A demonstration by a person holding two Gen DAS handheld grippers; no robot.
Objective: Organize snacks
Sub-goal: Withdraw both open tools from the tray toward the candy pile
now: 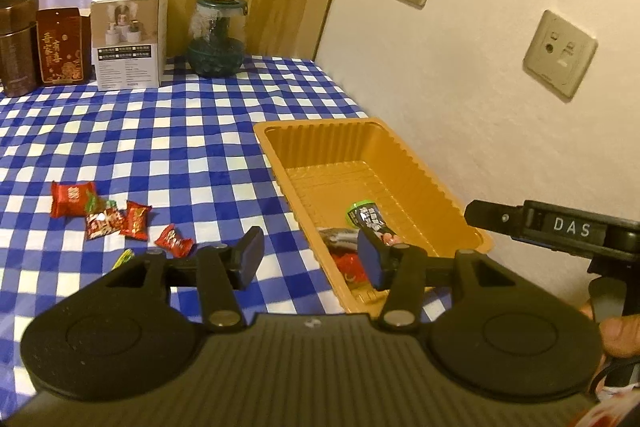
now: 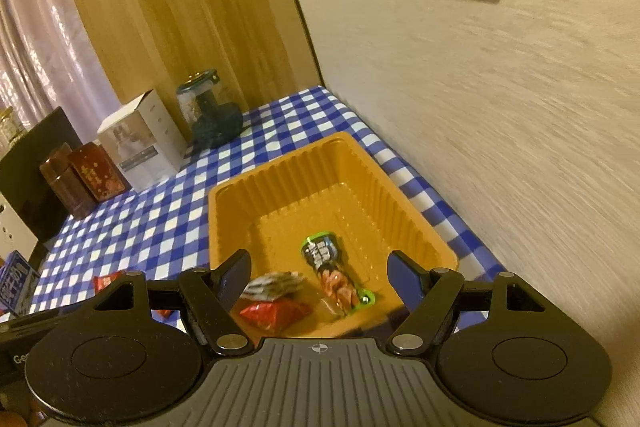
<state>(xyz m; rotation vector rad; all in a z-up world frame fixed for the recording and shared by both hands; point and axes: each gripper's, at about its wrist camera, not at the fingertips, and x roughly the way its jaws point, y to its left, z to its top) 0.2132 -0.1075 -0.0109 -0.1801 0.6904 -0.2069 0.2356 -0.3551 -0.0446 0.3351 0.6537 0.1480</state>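
An orange plastic tray [image 1: 320,126] stands on the blue checked tablecloth against the wall. In it lie a green and black snack tube [image 2: 335,273], a red packet [image 2: 272,311] and a silver striped packet [image 2: 276,285]. Several red wrapped candies [image 1: 102,219] are scattered on the cloth left of the tray. My left gripper [image 1: 312,259] is open and empty, straddling the tray's near left rim. My right gripper [image 2: 320,277] is open and empty above the tray's [image 2: 300,179] near end. Its black housing [image 1: 568,227] shows at the right of the left wrist view.
At the back of the table stand a white carton [image 1: 128,39], a dark green glass jar [image 1: 216,39], a red box [image 1: 60,45] and a brown tin [image 1: 16,47]. The wall with sockets [image 1: 560,53] runs close along the tray's right side. A blue and white packet [image 2: 16,283] lies far left.
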